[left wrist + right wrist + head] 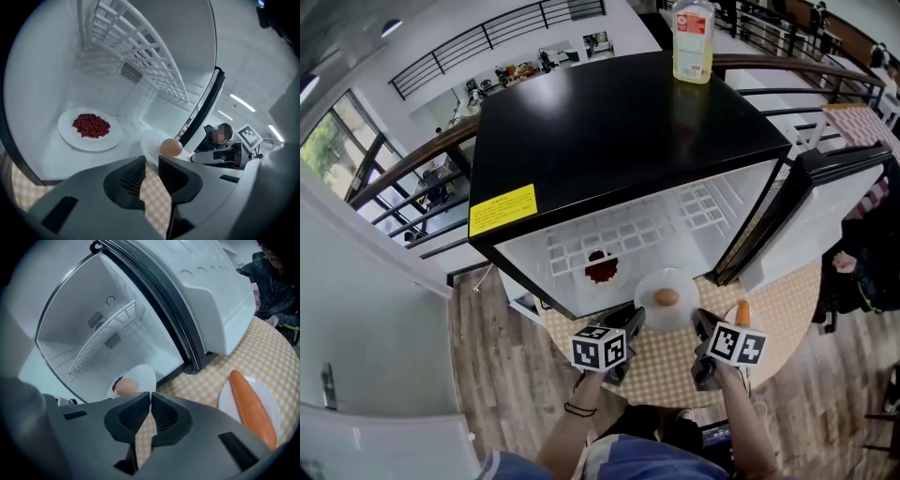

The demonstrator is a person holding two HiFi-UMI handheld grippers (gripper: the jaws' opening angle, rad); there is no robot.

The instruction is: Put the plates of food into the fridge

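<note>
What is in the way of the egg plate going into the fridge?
Nothing visible does. The fridge door stands open and the plate with the egg is right at the opening. The plate of red beans sits inside to the left, with bare fridge floor beside it, and the wire shelf is higher up.

We see a glossy black fridge (619,122), a smooth white plate (649,315), a checked cloth (666,364), a wood floor (511,384).

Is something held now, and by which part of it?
The egg plate, by its rim: the right claw pinches one side, the left claw apparently the other.
</note>
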